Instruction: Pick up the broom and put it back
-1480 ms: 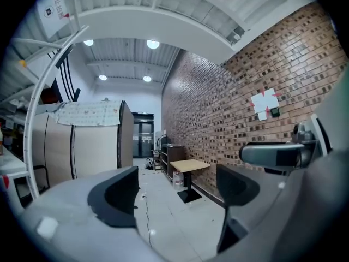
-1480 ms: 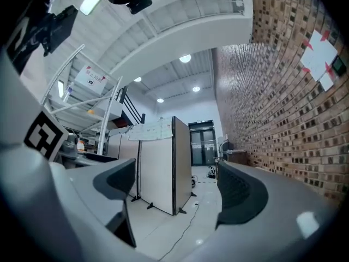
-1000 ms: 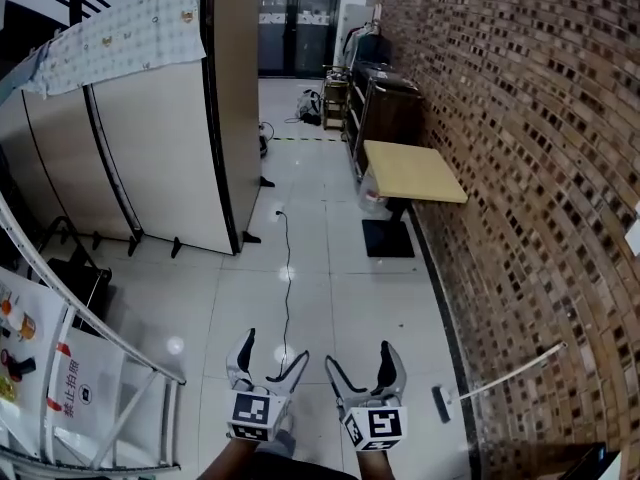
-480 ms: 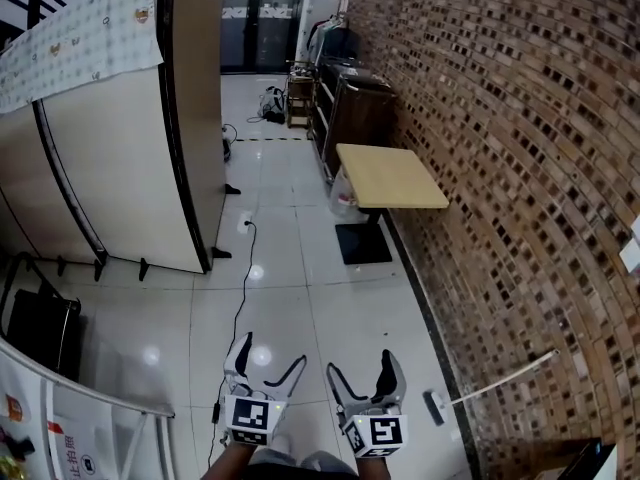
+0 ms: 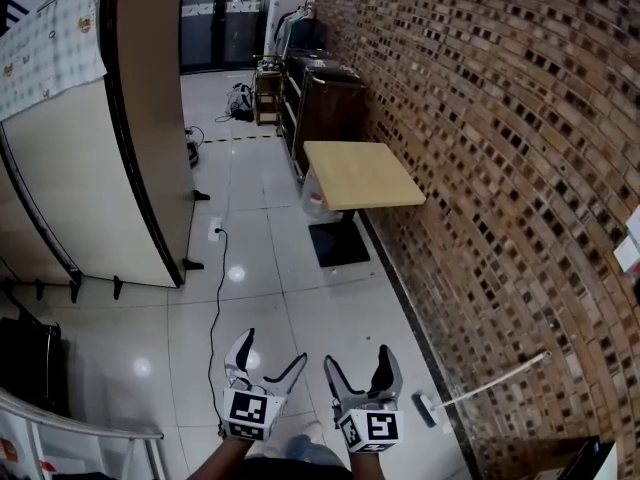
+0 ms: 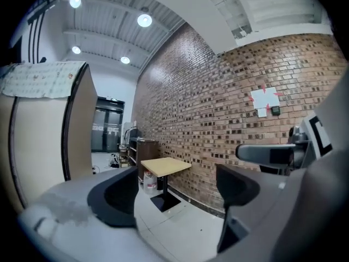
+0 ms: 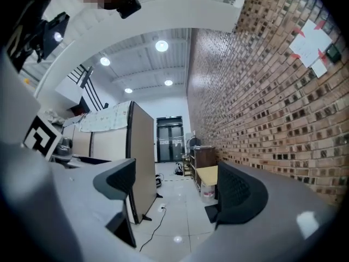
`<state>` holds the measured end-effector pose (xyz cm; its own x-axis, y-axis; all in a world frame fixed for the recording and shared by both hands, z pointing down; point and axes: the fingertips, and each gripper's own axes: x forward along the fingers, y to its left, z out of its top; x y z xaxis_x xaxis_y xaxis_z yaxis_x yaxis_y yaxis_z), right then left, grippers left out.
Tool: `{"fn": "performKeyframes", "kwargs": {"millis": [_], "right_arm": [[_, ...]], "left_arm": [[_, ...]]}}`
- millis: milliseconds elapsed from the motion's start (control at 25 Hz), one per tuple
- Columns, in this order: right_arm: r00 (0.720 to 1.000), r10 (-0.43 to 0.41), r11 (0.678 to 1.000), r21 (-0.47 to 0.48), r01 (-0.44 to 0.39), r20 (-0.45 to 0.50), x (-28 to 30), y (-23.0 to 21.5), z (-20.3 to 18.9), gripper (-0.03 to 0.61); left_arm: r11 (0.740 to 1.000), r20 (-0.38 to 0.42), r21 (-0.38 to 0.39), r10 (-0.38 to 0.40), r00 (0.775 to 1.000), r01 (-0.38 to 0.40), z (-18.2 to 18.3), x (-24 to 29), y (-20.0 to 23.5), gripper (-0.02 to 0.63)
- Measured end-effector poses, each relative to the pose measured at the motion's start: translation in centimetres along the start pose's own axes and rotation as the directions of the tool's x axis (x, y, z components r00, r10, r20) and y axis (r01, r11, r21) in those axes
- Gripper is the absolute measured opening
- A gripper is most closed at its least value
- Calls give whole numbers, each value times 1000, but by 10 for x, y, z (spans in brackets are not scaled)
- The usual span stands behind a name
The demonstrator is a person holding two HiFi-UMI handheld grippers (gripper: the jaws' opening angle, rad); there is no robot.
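**Head view, near to far.** At 6 o'clock the left gripper (image 5: 275,353) and the right gripper (image 5: 357,363) are held side by side above the tiled floor (image 5: 300,298). The jaws of each are spread wide, and nothing is seen between them in either gripper view.

The broom (image 5: 494,378) is found at 3 o'clock of the right gripper, near it but apart. Its head is rested on the floor at the foot of the brick wall (image 5: 500,168), and its pale handle is leaned up and rightward against the bricks.

A black cable (image 5: 213,298) is run over the tiles toward 11 o'clock. A beige partition (image 5: 140,148) is stood at 10 o'clock. A square wooden table (image 5: 362,173) on a black base is set beside the wall at 12 o'clock. A dark cabinet (image 5: 325,98) is placed beyond it, and glazed doors (image 5: 215,18) are seen farthest off.
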<state>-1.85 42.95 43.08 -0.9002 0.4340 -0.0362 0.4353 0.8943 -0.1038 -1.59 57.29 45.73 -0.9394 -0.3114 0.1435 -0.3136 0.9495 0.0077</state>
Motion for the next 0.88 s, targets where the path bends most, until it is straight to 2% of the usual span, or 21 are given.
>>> {"fn": "performKeyframes", "kwargs": {"millis": [120,280,480,640,880], "right_arm": [[998,-49,999,-3,50,42,16,-43,13,476],[990,-111,993,-31,114,91,21,-96,31,476],[961,-265,964,0,266,82,4,-167,18,476],[903,-426,905,47,423,54,-23,-220,5,476],[779,-624,781,44,623,63,-41,-305,10,476]], "left_arm": [[999,41,5,-52,998,52,19,40,-20,451],[993,43,36,-116,992,114,31,92,-48,451],[957,28,84,-279,960,276,34,154,-114,451],[889,-35,105,-444,895,445,23,196,-175,451],[764,-50,120,-633,773,634,27,272,-248,451]]}}
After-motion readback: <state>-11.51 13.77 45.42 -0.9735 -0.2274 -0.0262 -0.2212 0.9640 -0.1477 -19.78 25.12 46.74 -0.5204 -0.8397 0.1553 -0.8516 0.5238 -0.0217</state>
